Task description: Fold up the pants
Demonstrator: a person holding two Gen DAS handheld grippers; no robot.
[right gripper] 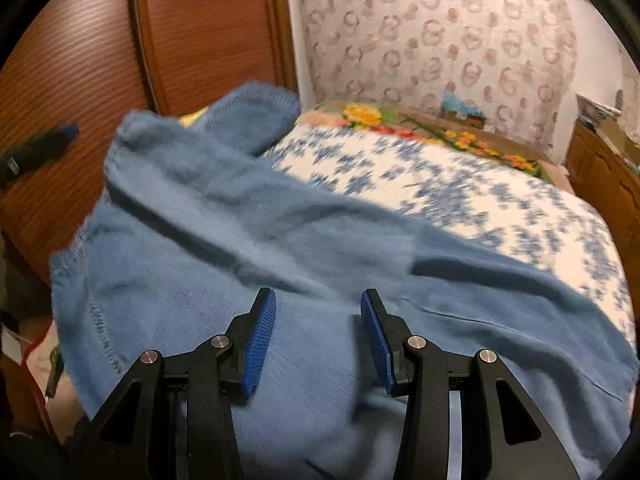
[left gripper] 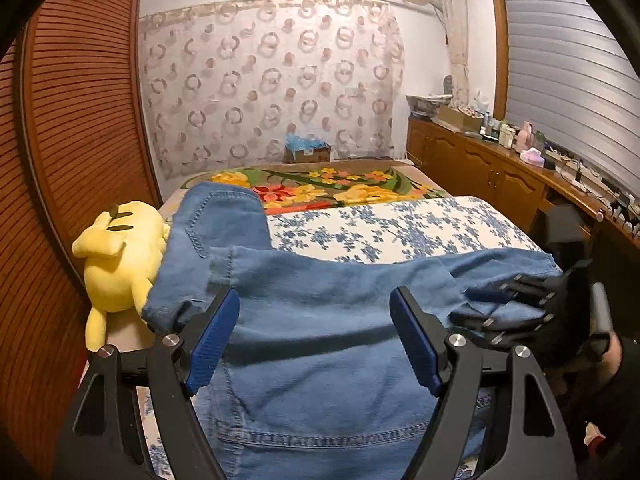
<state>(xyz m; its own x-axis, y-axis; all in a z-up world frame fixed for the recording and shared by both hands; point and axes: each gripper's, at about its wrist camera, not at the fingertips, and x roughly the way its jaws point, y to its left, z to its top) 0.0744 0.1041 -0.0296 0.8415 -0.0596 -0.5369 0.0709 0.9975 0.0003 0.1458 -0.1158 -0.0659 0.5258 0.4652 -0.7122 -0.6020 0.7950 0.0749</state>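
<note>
Under both your grippers lie the blue denim pants (left gripper: 320, 320), spread crumpled across the blue-flowered sheet (left gripper: 400, 224) on the bed. Your left gripper (left gripper: 314, 312) hangs over the fabric with jaws wide apart, nothing between the pads. Your right gripper (right gripper: 318, 312) sits about half open above the pants, gripping nothing; that view is motion-blurred. Ahead-left of the left gripper, one pant leg is bunched up against a yellow plush toy (left gripper: 120, 256). The right gripper also shows at the left gripper's right side.
</note>
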